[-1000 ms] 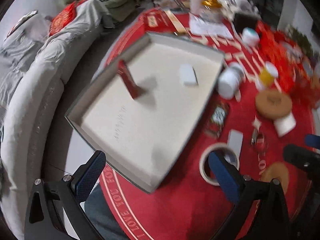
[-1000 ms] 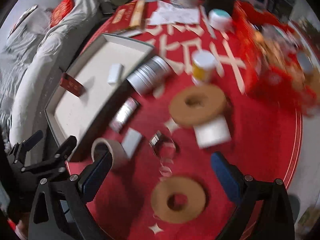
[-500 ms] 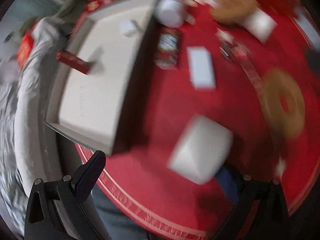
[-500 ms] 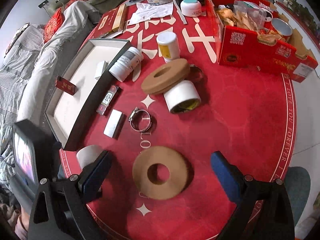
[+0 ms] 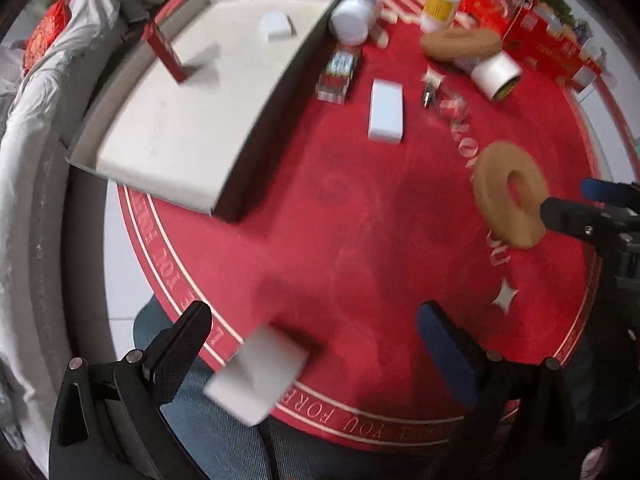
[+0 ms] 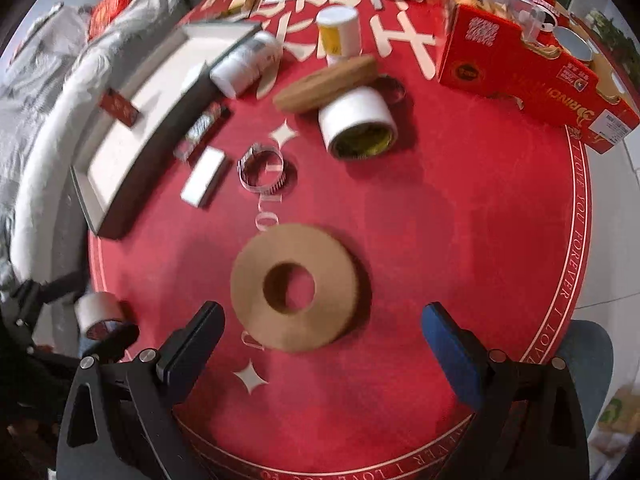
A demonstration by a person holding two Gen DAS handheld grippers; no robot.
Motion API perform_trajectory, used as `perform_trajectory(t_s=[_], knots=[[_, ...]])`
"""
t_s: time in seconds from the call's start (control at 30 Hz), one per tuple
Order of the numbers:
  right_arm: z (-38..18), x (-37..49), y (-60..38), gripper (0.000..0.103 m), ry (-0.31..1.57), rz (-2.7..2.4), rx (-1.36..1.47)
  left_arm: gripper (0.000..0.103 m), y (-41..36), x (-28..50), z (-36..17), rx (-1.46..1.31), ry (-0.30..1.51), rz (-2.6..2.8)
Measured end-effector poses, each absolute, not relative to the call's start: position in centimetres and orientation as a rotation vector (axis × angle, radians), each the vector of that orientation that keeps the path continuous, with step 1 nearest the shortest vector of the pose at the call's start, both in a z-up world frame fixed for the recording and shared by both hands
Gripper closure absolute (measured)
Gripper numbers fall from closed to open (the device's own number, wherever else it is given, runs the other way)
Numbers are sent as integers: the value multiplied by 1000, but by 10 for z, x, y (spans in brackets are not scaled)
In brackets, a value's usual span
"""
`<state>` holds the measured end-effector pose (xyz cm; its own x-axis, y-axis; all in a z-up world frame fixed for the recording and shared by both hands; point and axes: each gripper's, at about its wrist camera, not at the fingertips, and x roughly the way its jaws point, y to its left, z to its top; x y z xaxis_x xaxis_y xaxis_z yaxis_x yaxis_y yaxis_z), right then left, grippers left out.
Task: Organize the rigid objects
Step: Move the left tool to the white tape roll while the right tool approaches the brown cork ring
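Observation:
A shallow grey tray [image 5: 276,80] lies at the table's left, holding a red box [image 5: 166,54] and a small white block [image 5: 276,28]; it also shows in the right wrist view [image 6: 160,148]. My left gripper [image 5: 316,344] is open above the table's near edge, with a blurred white tape roll [image 5: 258,376] between its fingers, also seen in the right wrist view [image 6: 98,314]. My right gripper [image 6: 322,344] is open just in front of a brown cardboard ring [image 6: 298,286]. The ring also shows in the left wrist view [image 5: 510,200].
On the red cloth lie a white box [image 6: 204,176], a clear case [image 6: 204,128], a metal clamp ring [image 6: 262,172], a white tape roll [image 6: 358,124], a second brown ring [image 6: 326,84], a white bottle [image 6: 246,64], a yellow jar [image 6: 338,32] and a red carton [image 6: 532,68].
The left gripper has swung from over the tray toward the table's near edge, and the white tape roll now sits low between its fingers. The right gripper has closed in on the brown ring.

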<state>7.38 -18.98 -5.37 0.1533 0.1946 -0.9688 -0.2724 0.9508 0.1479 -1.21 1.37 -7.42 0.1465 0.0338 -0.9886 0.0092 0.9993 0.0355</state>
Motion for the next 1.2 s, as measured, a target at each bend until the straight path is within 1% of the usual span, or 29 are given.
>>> perform_trajectory(t_s=[0.17,0.3,0.43,0.47,0.53,0.67,0.87,1.0,1.2], knots=[[-69,70,-177,3,1407,341,-146,0,24,-21,-98,6,1497,22],[-79,71,-163,3,1404,339,-217,0,35,-17,-113,-59,1522,18],[-95,76,-150,3,1422,335,-268,0,35,-17,-121,-62,1505,22],[-99,76,-148,0,1431,334,-275,0,35,-17,-122,-66,1501,26],[-103,74,-146,0,1422,331,-287,0,33,-16,-125,-94,1485,5],[-106,73,-145,0,1411,338,-292,0,38,-7,-117,-244,1440,-92],[-105,62,-147,0,1379,346,-291,0,88,-13,-89,-322,1315,-71],[-106,56,-148,0,1375,345,-289,0,111,-25,-68,-294,1254,-63],[-106,58,-148,0,1372,347,-290,0,72,-61,-63,-164,1284,-126]])
